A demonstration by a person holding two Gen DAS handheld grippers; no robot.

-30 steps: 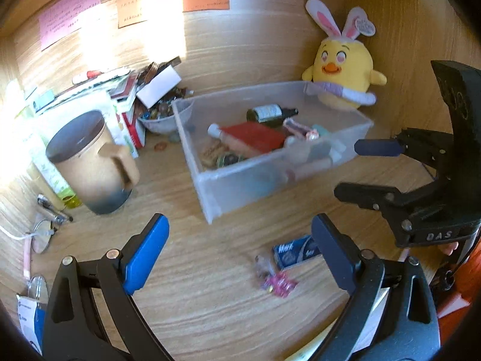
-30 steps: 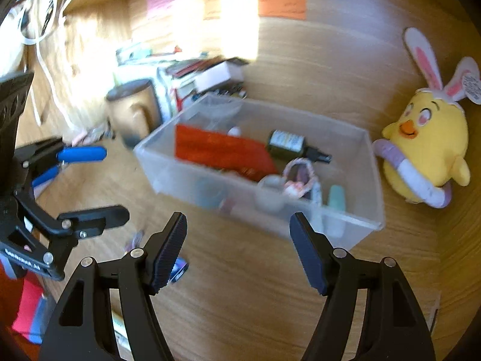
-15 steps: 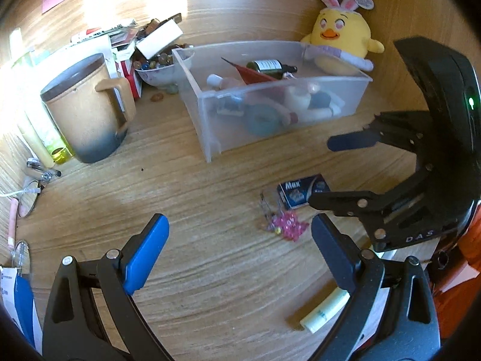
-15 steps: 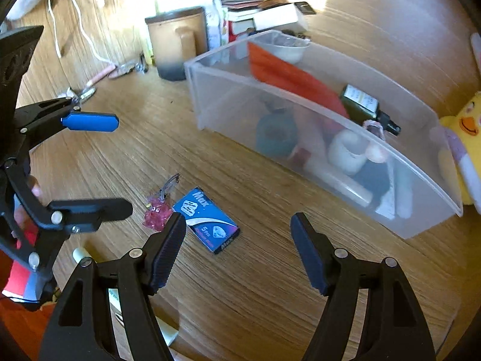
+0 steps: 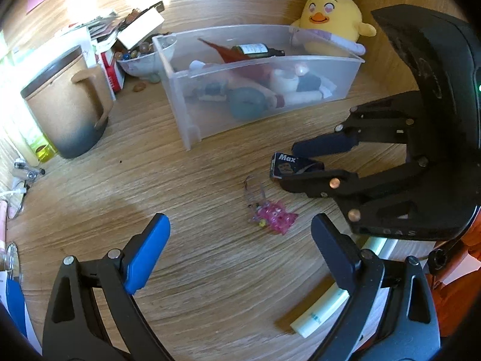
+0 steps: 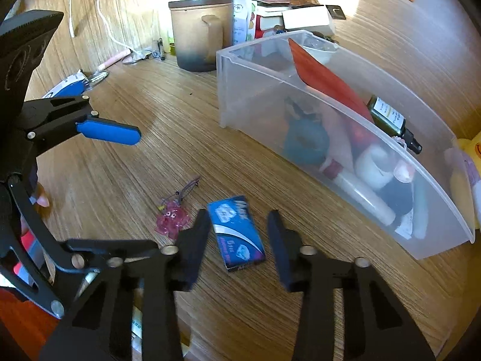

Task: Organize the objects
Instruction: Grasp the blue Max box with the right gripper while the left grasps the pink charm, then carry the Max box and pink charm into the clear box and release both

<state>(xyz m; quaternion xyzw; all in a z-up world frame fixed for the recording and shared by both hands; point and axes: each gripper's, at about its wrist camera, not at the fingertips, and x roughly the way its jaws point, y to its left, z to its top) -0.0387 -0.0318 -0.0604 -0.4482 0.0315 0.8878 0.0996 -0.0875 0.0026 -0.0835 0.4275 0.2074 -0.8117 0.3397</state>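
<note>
The right hand-held gripper point(image 6: 237, 234) straddles the blue Max box point(image 6: 237, 233) lying on the counter point(image 6: 150, 120); its jaws have just been closing, pads not yet pressing. The left hand-held gripper point(image 5: 240, 246) hangs spread apart above the pink trinket point(image 5: 275, 218); the clear bin point(image 5: 315, 60) stands near.

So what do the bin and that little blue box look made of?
The bin looks like frosted translucent plastic: its contents show blurred through the wall. The blue box looks like printed card, slightly glossy, with sharp folded edges; I can't be sure.

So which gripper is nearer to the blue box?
Right. The right gripper straddles the blue box, jaws just closing around it. The left gripper hangs open, off to one side.
</note>
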